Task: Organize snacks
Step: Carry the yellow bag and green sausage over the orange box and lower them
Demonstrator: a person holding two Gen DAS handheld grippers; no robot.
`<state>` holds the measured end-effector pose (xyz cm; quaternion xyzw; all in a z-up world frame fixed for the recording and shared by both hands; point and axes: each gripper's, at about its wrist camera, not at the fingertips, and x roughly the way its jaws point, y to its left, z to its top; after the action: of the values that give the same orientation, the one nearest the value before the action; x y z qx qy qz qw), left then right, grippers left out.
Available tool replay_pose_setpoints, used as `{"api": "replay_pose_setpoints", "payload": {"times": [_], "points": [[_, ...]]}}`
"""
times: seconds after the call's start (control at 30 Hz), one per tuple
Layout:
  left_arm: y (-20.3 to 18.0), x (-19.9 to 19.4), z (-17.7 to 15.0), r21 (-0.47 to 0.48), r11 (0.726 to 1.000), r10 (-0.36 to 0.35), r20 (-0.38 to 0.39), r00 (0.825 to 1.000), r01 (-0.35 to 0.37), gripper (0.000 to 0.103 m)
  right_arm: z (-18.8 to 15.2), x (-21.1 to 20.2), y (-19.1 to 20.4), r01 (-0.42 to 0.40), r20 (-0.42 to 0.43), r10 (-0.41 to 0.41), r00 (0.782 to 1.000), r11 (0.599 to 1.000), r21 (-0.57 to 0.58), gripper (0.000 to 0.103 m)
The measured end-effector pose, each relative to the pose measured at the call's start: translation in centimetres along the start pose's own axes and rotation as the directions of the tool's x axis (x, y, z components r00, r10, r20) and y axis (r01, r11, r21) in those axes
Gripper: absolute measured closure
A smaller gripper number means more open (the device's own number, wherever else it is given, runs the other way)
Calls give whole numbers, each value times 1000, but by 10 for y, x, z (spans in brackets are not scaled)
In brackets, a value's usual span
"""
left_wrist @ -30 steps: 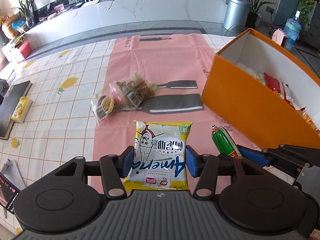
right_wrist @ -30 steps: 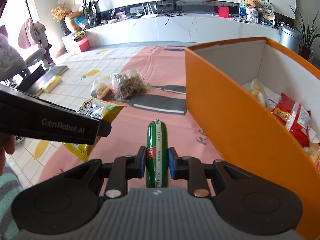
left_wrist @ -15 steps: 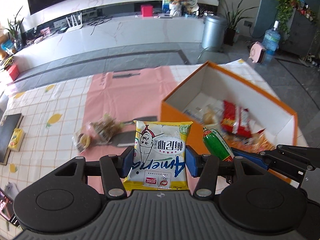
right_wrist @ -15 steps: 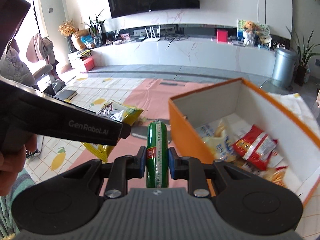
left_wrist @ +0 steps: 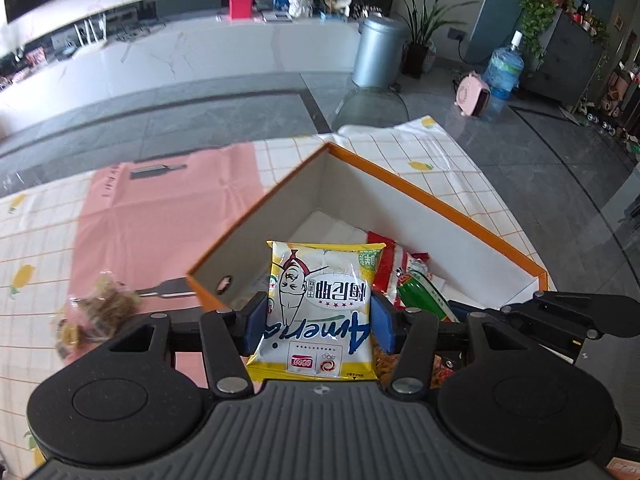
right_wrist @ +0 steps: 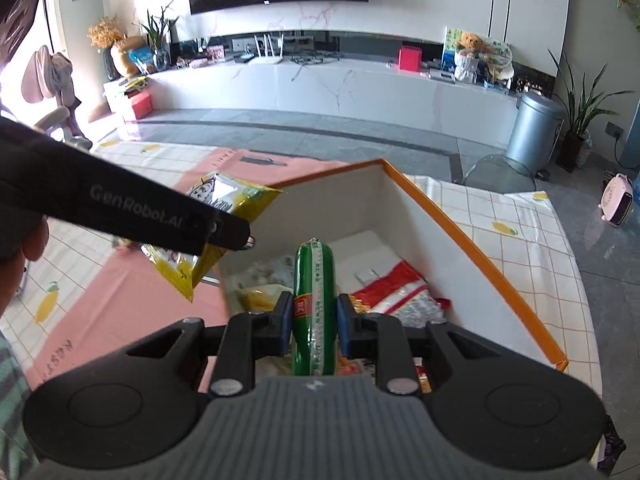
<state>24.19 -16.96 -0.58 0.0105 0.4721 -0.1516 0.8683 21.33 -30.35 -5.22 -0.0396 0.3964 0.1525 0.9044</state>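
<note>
My left gripper [left_wrist: 319, 317] is shut on a yellow and white snack packet [left_wrist: 320, 304] and holds it in the air over the near corner of the orange box [left_wrist: 440, 204]. My right gripper [right_wrist: 313, 317] is shut on a green sausage stick [right_wrist: 314, 304] and holds it above the box's [right_wrist: 472, 240] open inside. The yellow packet [right_wrist: 216, 216] and the left gripper's arm also show in the right wrist view. The green stick [left_wrist: 420, 298] shows right of the packet in the left wrist view. Red and yellow snack bags [right_wrist: 400, 292] lie in the box.
Clear bags of snacks [left_wrist: 96, 312] lie on the pink sheet [left_wrist: 160, 216] left of the box. The checked tablecloth [left_wrist: 452, 160] covers the table around it. Grey floor, a silver bin [left_wrist: 378, 52] and a white counter lie beyond.
Both grippers have risen from the pink sheet with their snacks and moved right. They now hang over the orange box, whose inside has come into view.
</note>
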Motion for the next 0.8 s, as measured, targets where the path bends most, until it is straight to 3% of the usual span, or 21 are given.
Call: {"api": "replay_pose_setpoints", "payload": {"times": [0.3, 0.8], "points": [[-1, 67, 25, -43, 999, 5, -83, 997, -9, 42, 31, 65, -46, -40, -91, 38, 995, 999, -20, 84], [8, 113, 35, -63, 997, 31, -131, 991, -39, 42, 45, 133, -37, -63, -179, 31, 983, 983, -175, 84]]}}
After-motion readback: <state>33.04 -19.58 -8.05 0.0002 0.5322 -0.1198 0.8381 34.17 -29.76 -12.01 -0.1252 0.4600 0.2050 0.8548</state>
